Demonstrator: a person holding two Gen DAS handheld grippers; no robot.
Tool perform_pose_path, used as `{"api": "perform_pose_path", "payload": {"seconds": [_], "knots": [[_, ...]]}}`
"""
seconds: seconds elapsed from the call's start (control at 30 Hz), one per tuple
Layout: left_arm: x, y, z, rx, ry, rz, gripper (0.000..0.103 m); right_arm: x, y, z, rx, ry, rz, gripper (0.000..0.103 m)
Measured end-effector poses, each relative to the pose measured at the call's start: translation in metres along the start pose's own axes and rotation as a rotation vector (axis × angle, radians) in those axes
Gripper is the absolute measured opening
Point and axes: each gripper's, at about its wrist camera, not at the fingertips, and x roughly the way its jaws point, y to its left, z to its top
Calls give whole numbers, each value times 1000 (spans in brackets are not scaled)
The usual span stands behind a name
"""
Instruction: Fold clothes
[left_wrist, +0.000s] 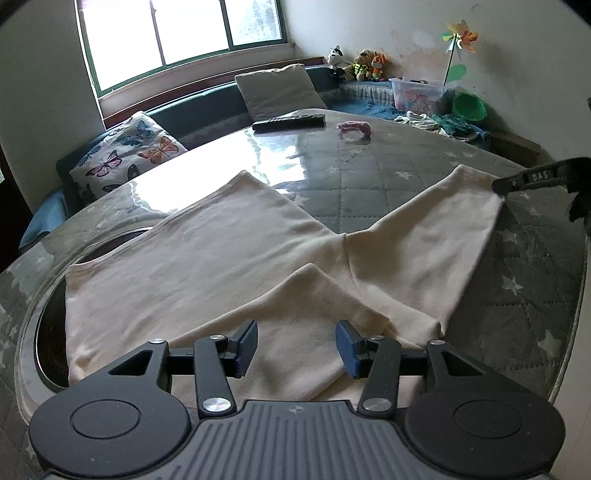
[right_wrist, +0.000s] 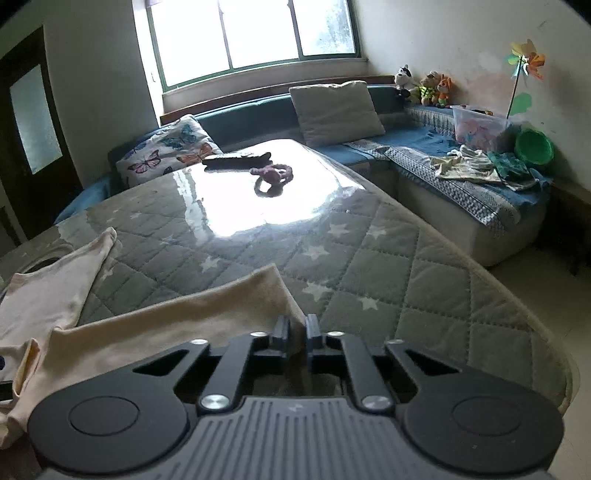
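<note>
A cream garment (left_wrist: 229, 258) lies spread on the glass-topped table (left_wrist: 369, 166), one flap folded over near me. My left gripper (left_wrist: 297, 347) is open, its blue pads just above the near folded flap, holding nothing. My right gripper (right_wrist: 296, 332) is shut on the corner of the garment's right part (right_wrist: 207, 310). It also shows in the left wrist view (left_wrist: 506, 184), pinching that far right corner. The garment's other end (right_wrist: 55, 284) lies at the left in the right wrist view.
A dark remote (left_wrist: 290, 122) and a pink toy (left_wrist: 354, 127) lie at the table's far side. A sofa with cushions (right_wrist: 336, 107) wraps the back and right, holding loose clothes (right_wrist: 472, 166), a clear bin (right_wrist: 476, 125) and a green bowl (right_wrist: 533, 147).
</note>
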Motion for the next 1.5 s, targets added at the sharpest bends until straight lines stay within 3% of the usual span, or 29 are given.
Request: {"api": "perform_pose_path", "payload": {"seconds": [0.2, 0.37, 0.57, 0.83, 1.0, 1.33, 1.5], "knots": [[2, -3, 0, 9, -1, 0, 54, -12, -2, 21, -12, -68, 8, 4], [0, -3, 1, 11, -10, -4, 56, -7, 3, 19, -20, -42, 5, 4], [-10, 9, -3, -14, -38, -2, 57, -40, 26, 40, -62, -113, 58, 4], [-49, 59, -28, -120, -106, 78, 61, -85, 118, 67, -258, -204, 210, 4], [-70, 91, -54, -196, -126, 124, 62, -91, 194, 64, -385, -202, 320, 4], [-91, 125, -93, -305, -120, 171, 65, -70, 319, 15, -566, -89, 492, 4], [-101, 142, -113, -359, -117, 195, 65, -55, 351, -16, -588, 31, 593, 8]]}}
